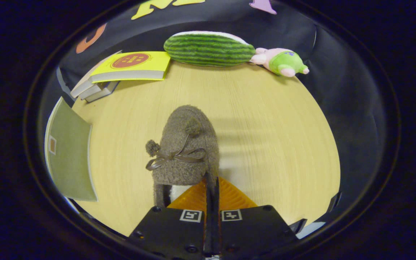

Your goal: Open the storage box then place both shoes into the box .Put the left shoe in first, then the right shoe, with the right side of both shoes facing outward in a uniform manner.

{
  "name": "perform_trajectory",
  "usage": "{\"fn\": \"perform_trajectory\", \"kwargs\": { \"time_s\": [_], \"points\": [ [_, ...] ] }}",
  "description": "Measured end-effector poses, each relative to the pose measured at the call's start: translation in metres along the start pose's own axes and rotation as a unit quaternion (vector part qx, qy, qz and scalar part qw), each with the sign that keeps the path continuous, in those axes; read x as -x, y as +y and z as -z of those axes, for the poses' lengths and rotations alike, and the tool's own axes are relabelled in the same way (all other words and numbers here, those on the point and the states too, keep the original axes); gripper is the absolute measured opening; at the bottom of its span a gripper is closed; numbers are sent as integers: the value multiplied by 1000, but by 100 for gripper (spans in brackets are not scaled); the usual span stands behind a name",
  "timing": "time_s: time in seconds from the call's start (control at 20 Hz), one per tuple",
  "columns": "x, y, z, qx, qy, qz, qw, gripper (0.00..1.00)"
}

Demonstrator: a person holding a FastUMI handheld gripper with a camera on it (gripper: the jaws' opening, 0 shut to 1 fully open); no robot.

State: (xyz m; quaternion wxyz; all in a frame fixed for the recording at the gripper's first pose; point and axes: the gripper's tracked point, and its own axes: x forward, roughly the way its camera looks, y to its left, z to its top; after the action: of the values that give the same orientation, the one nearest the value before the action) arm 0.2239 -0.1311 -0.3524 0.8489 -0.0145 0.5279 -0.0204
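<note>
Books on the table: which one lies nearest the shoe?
The green book, lying flat alone, left of the grey fuzzy shoe that the hand-held gripper is shut on. The yellow book tops a stack farther back.

Warm, fairly bright light falls on the wooden table (265,119), and the fuzzy shoe (186,144) throws a soft striped shadow to its right. The fisheye bends the table's edges and the books (121,72) into curves. Focus stays sharp mid-table, dimming toward the rim.
</note>
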Motion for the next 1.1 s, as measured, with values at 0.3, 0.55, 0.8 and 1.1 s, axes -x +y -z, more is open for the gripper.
{"fn": "perform_trajectory", "kwargs": {
  "time_s": [0.3,0.55,0.8,1.1],
  "points": [
    [38,6,-4,-34,-24,-17,999,6],
    [87,33,-14,-41,-38,-41,998,6],
    [127,70,-22,-40,-60,-73,995,6],
    [169,123,-25,-27,-70,-100,992,6]
  ]
}}
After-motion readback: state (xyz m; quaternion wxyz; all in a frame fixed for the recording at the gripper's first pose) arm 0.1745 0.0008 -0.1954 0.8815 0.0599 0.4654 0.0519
